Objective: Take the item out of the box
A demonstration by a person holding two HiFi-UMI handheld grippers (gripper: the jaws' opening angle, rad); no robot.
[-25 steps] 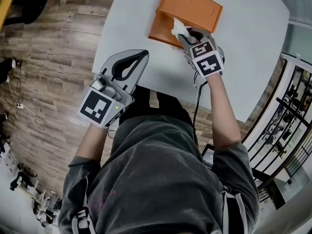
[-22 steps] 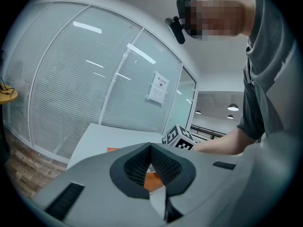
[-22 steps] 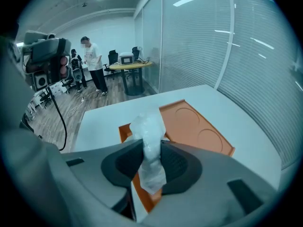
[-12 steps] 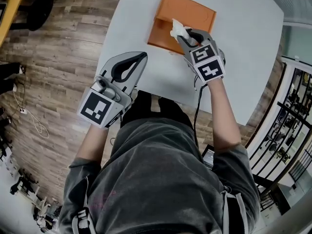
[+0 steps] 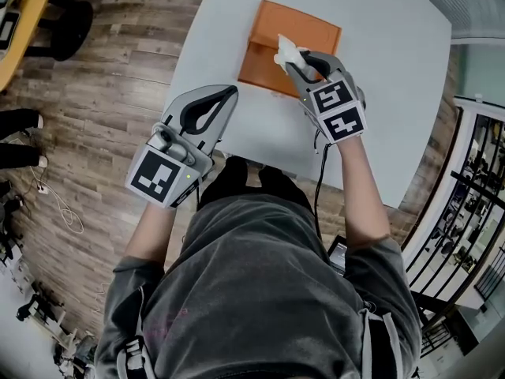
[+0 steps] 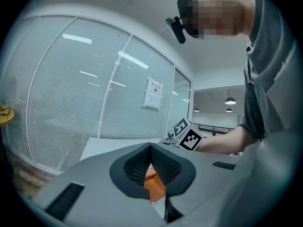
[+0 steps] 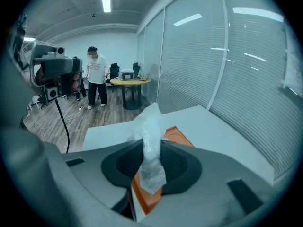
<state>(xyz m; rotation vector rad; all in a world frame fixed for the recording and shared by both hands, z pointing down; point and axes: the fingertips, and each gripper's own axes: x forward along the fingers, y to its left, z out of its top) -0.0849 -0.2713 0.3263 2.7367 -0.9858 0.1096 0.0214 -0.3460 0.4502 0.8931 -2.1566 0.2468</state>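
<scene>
Nearest to the person, the left hand-held gripper (image 5: 227, 95) hangs over the near-left edge of the desk (image 5: 394, 93), well apart from the box. Its own view shows its jaws clenched tip to tip with nothing between them; only a bit of orange is seen through the gap behind the tips. A little farther, the right hand-held gripper (image 5: 297, 60) is grasping the white item (image 5: 286, 50), a soft crumpled piece, at the near edge of the orange box (image 5: 296, 28). I judge that the step in hand is the pulling out: the item is pinched and raised over the box, but from the head view I cannot tell if its lower end is free. The next move, I think, calls for a steady lift up and toward the person, with a firm pinch, because so soft a thing can slip or tear. The right gripper view adds what the head view does not: the white item (image 7: 150, 126) stands upright between the pads, with its lower end hanging over the orange box (image 7: 174, 135). It also shows the far room, where a person (image 7: 97, 74) stands beside a round table (image 7: 129, 81).
</scene>
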